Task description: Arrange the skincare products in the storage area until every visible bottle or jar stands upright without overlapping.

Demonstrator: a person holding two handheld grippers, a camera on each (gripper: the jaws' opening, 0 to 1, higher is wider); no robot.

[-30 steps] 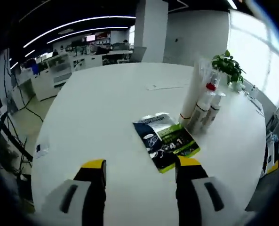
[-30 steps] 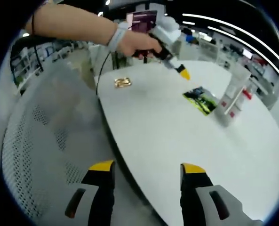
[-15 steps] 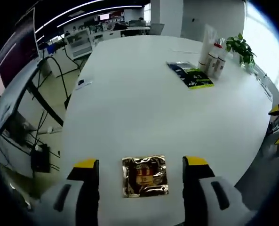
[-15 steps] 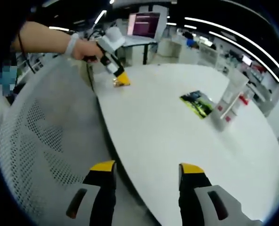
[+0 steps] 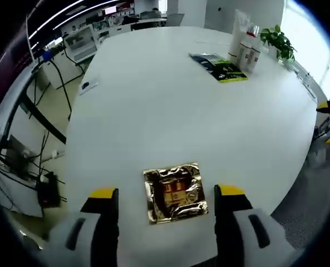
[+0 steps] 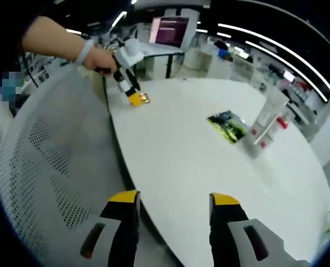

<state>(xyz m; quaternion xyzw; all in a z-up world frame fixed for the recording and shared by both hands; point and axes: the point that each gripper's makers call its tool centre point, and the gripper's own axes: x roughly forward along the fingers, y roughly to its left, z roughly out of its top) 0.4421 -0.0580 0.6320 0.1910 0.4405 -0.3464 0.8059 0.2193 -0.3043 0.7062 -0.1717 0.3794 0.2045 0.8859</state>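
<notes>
A crinkled gold foil sachet (image 5: pixel 175 192) lies near the white table's edge, right between the jaws of my left gripper (image 5: pixel 167 194), which is open and not touching it. Far across the table a dark and green sachet (image 5: pixel 219 67) lies flat beside a group of upright white bottles and a tall tube (image 5: pixel 242 47). In the right gripper view, a hand holds the left gripper (image 6: pixel 134 99) over the gold sachet (image 6: pixel 144 99); the green sachet (image 6: pixel 227 125) and the bottles (image 6: pixel 264 127) stand further right. My right gripper (image 6: pixel 174 198) is open and holds nothing, off the table's edge.
The round white table (image 5: pixel 170 117) has wide bare room in its middle. A potted plant (image 5: pixel 279 41) stands behind the bottles. A white mesh chair back (image 6: pixel 42 167) is close on the left in the right gripper view. Cables and desks lie beyond the table's edge.
My left gripper swung from the green sachet to the gold sachet near the table's edge and has since closed in on it. The right gripper has barely moved.
</notes>
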